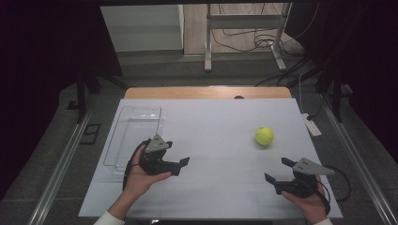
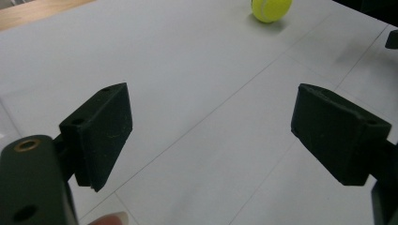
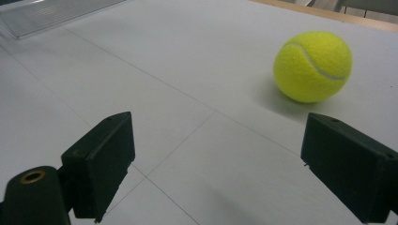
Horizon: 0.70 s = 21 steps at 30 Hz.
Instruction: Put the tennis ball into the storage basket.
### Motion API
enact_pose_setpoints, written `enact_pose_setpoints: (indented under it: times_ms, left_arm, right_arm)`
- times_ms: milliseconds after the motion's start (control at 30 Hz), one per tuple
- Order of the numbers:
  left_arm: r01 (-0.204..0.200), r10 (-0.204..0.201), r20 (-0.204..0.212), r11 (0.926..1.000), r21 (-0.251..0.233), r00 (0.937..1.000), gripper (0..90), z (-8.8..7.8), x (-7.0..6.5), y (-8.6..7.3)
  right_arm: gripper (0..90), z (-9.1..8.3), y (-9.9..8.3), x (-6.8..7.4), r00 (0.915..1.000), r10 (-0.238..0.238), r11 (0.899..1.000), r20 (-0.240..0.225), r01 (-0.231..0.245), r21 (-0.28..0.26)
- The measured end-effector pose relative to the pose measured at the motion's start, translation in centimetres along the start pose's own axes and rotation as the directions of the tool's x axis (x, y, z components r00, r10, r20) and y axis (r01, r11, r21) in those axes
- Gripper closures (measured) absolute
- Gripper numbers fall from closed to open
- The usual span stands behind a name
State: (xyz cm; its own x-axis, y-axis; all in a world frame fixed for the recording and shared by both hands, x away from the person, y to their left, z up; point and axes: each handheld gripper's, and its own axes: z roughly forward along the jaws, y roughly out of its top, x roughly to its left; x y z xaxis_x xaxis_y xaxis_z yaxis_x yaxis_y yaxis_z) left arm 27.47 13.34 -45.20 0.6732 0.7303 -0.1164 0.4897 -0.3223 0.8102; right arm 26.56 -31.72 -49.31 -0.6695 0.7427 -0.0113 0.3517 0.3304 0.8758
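i've got both sets of jaws wide apart, left gripper [image 1: 180, 166] and right gripper [image 1: 277, 170], nothing in either. tennis ball [image 1: 264, 136] sits on the white table [image 1: 211, 140], just ahead of the right one.

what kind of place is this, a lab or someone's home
Most likely a lab or recording room, not a home: a table under a plain white sheet, cables loose on the floor by a metal stand, and dark curtains at the sides.

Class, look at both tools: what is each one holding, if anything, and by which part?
Nothing is held. The left tool and the right tool both stand open over the white table, and the tennis ball lies apart from them.
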Motion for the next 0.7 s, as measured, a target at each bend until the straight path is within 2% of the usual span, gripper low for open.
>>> enact_pose_setpoints:
  times_ms: [433, 700]
  left_arm:
    - [0.0, 0.0, 0.023, 0.9999, 0.015, 0.9997, 13.7, 0.9, 0.0, 0.9]
    - [-0.018, 0.017, 0.041, 0.9996, 0.022, 0.999, 13.4, 1.8, -0.4, 1.8]
  right_arm:
    - [10.5, 0.0, 0.0, 0.0, 1.0, 0.001, 1.0, -0.003, -0.001, -0.001]
    - [10.5, 0.1, 0.0, 0.1, 1.0, -0.002, 1.0, -0.007, 0.002, -0.001]
